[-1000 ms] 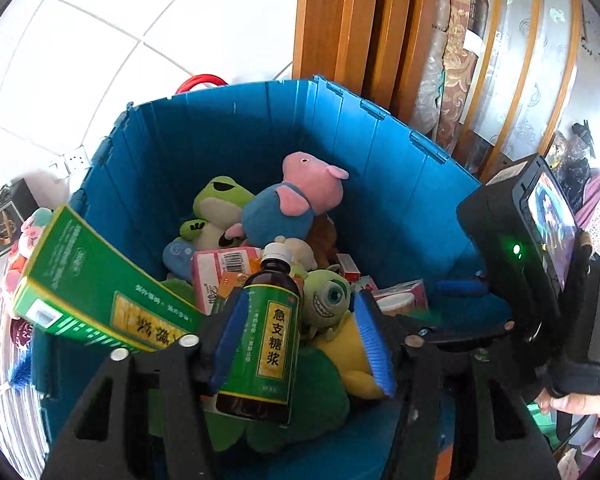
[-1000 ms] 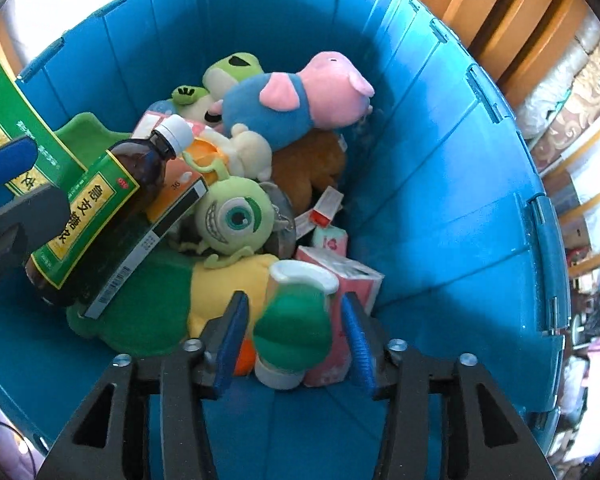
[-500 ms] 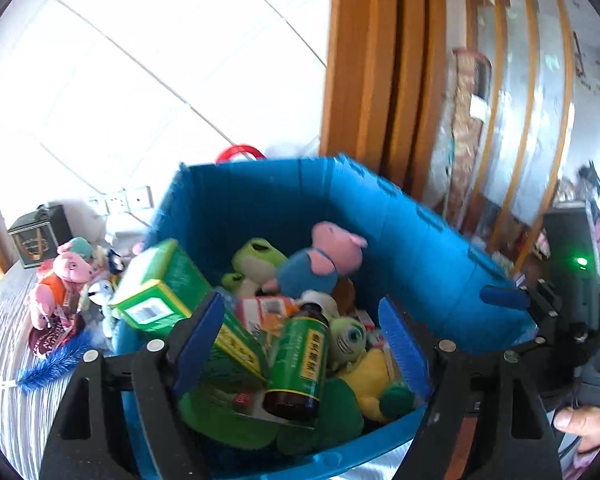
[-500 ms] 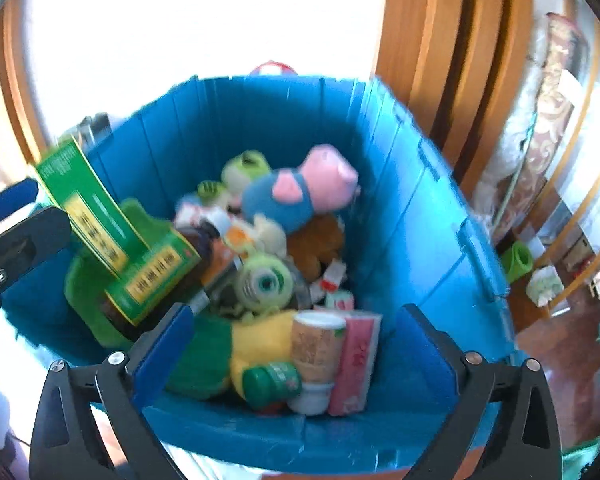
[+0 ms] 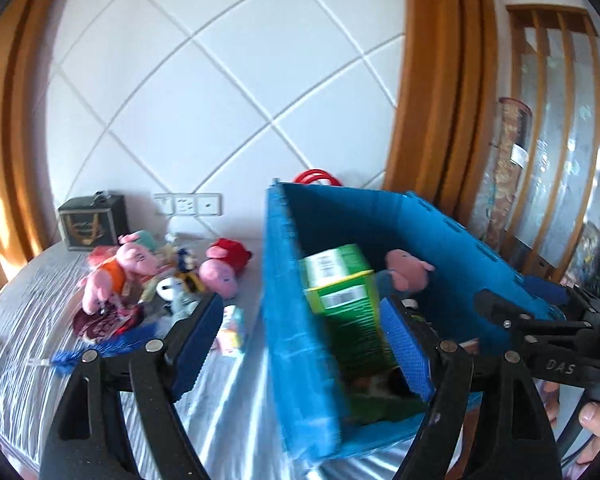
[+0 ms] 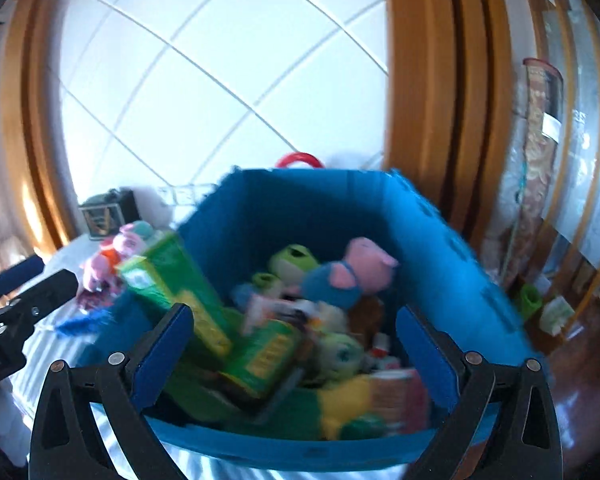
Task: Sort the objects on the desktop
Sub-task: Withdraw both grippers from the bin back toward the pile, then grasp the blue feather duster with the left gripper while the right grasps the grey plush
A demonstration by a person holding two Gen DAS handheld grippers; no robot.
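Here we hold the left gripper (image 5: 304, 344) with its 2 blue pads spread wide and nothing pinched between them; the near corner of the blue bin (image 5: 296, 344) sits in the gap behind the pads, but neither pad touches it. Our right gripper (image 6: 294, 354) is likewise spread as wide as it goes, empty, its jaws framing the bin's contents from above without pressing on anything. In the left view we also see the right gripper's black body at the right edge, with a hand (image 5: 598, 420) wrapped around its handle.

Inside the bin, a tall green box (image 6: 172, 292) leans against the left wall, its top end poking above the rim. Beside it lies a dark bottle with a green and yellow label (image 6: 266, 356), blurred by motion. Further back rest a pink pig plush in a blue shirt (image 6: 348, 276) and a green frog plush (image 6: 294, 260); nearer to us we make out a green one-eyed plush (image 6: 340, 354) and a pink carton (image 6: 400, 394) by the front wall. A red handle (image 6: 300, 159) shows just behind the bin's far rim.

The bin stands on a table (image 5: 28, 340) under a striped, shiny cover. To the left of the bin, well apart from both grippers, a cluster of things still lies on the table: a pink pig plush in orange (image 5: 116, 276), a pig plush in red (image 5: 224, 264), a small penguin-like toy (image 5: 176, 292), a blue feathery brush (image 5: 108, 348) and a small pastel carton (image 5: 230, 330) just beside the bin's left wall. A dark box (image 5: 90, 222) stands at the back near the wall sockets (image 5: 188, 205).
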